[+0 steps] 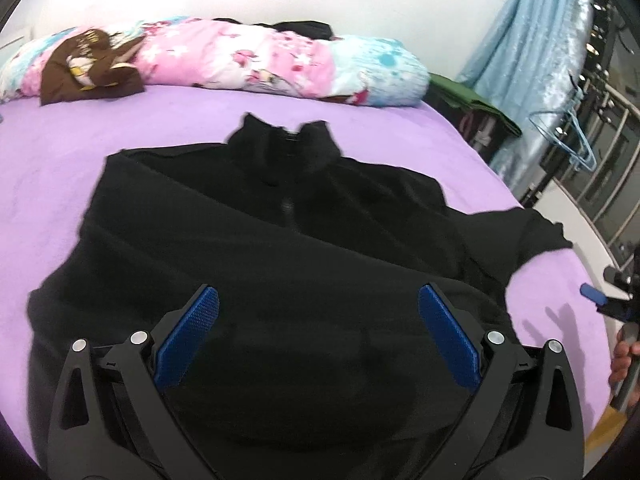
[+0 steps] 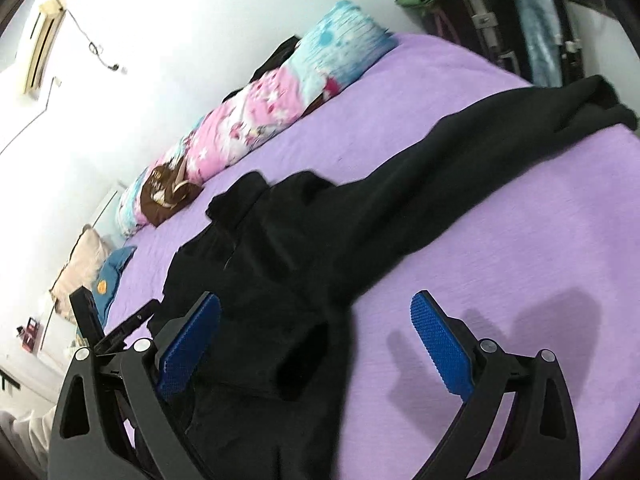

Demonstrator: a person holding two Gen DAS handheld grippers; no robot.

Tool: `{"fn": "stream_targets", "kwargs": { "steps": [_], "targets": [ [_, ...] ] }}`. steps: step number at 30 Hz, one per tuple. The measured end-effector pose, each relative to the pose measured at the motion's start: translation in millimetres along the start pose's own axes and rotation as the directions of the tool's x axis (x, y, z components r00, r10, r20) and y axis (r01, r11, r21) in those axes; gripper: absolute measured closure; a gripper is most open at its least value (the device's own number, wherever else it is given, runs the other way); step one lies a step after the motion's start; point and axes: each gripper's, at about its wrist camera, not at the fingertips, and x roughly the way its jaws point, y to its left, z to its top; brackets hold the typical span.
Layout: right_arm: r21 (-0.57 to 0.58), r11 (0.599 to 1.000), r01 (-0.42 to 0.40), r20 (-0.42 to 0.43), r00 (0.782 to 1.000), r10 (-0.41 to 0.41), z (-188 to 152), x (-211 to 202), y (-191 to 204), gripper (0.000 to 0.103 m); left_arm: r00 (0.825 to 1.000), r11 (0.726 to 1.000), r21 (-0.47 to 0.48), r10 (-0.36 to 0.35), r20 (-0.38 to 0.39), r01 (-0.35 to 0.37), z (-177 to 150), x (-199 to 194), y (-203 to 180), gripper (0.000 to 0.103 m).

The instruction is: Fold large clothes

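Observation:
A black zip-neck fleece top (image 1: 280, 240) lies spread front-up on the purple bed (image 1: 60, 152), collar toward the far wall. Its right sleeve (image 2: 460, 148) stretches out flat toward the bed's right edge. My left gripper (image 1: 318, 300) is open and empty, hovering over the lower body of the top. My right gripper (image 2: 316, 308) is open and empty, above the top's right side near the underarm; its right finger (image 2: 440, 348) is over bare sheet. The right gripper also shows at the right edge of the left wrist view (image 1: 608, 300).
A rolled pink and blue floral duvet (image 1: 260, 60) with a brown garment (image 1: 88, 68) on it lies along the far wall. A blue curtain (image 1: 532, 52), blue hangers (image 1: 572, 140) and a dark case (image 1: 480, 128) stand beyond the bed's right edge. Cushions (image 2: 96, 272) lie at the left.

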Motion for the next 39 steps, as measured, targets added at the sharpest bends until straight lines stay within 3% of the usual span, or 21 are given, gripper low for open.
{"fn": "stream_targets", "kwargs": {
  "steps": [6,15,21,24,29,35,39],
  "targets": [
    [0.048,0.999,0.01,0.031,0.999,-0.011,22,-24,-33,0.006,0.997,0.998,0.015,-0.066,-0.037,0.067,-3,28,-41,0.006],
    [0.192,0.98,0.06,0.077,0.994,-0.076,89,-44,-113,0.006,0.983,0.989,-0.035,-0.149,-0.106,0.146,-13,88,-91,0.006],
    [0.345,0.93,0.127,0.087,0.982,-0.166,149,-51,-177,0.006,0.987,0.995,0.042,-0.089,-0.135,0.095,-28,118,-119,0.006],
    [0.416,0.886,0.205,0.042,0.969,-0.244,173,-43,-204,0.006,0.991,0.993,0.109,-0.04,-0.124,0.054,-36,126,-128,0.006],
    [0.562,0.787,0.255,-0.058,0.961,-0.27,200,-18,-251,0.006,0.991,0.988,0.151,0.006,-0.131,0.014,-43,139,-133,0.006],
    [0.58,0.749,0.321,-0.124,0.943,-0.308,222,15,-281,0.006,0.994,0.985,0.172,0.032,-0.109,-0.013,-47,143,-138,0.006],
    [0.567,0.753,0.335,-0.157,0.941,-0.3,226,31,-290,0.012,0.996,0.987,0.159,0.013,-0.089,0.001,-50,138,-132,0.006]
  ]
}}
